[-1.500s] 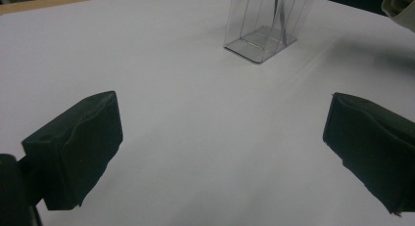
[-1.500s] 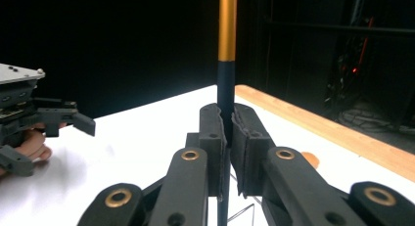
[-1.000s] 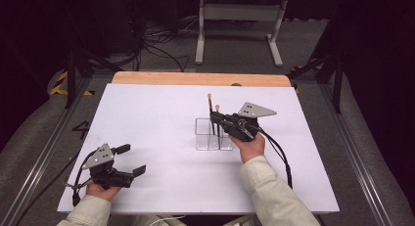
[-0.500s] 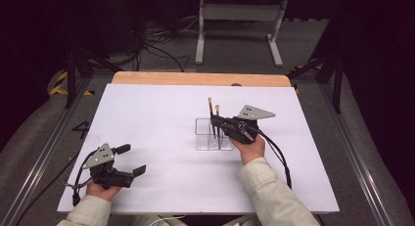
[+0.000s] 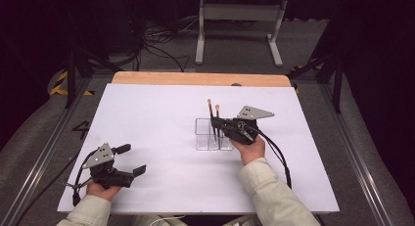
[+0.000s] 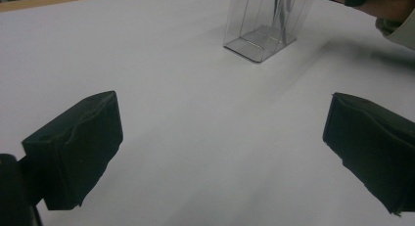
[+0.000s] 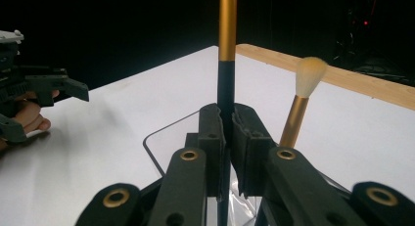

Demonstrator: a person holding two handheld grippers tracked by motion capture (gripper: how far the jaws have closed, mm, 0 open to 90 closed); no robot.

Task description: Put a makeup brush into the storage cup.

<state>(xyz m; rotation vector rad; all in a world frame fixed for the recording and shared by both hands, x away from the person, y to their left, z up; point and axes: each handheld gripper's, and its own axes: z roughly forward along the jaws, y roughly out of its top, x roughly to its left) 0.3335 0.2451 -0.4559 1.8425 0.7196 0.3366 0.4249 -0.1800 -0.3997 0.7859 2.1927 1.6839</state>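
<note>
while my left gripper (image 5: 128, 160) is idling with jaws spread at the near-left of the table (image 5: 147, 118), my right gripper (image 7: 228, 123) is pinching a brush (image 7: 226, 64) upright over the clear holder (image 5: 208, 134). i reckon next is lowering it straight in, beside the other brush (image 7: 302, 101).

The surface (image 5: 147, 118) is plain white, with a pale wooden strip (image 5: 195, 79) along its far edge. Both tools are black: the right tool (image 7: 227, 123) carries brass-coloured rivets on its dark links and a grey plate on top, the left tool (image 5: 128, 160) a matching grey plate. The held brush (image 7: 227, 50) has a black stem with a gold band above. The second brush (image 7: 303, 101) has a gold handle and cream bristles. The holder (image 6: 264, 20) is clear and colourless. Both sleeves (image 5: 274, 192) are pale beige.
</note>
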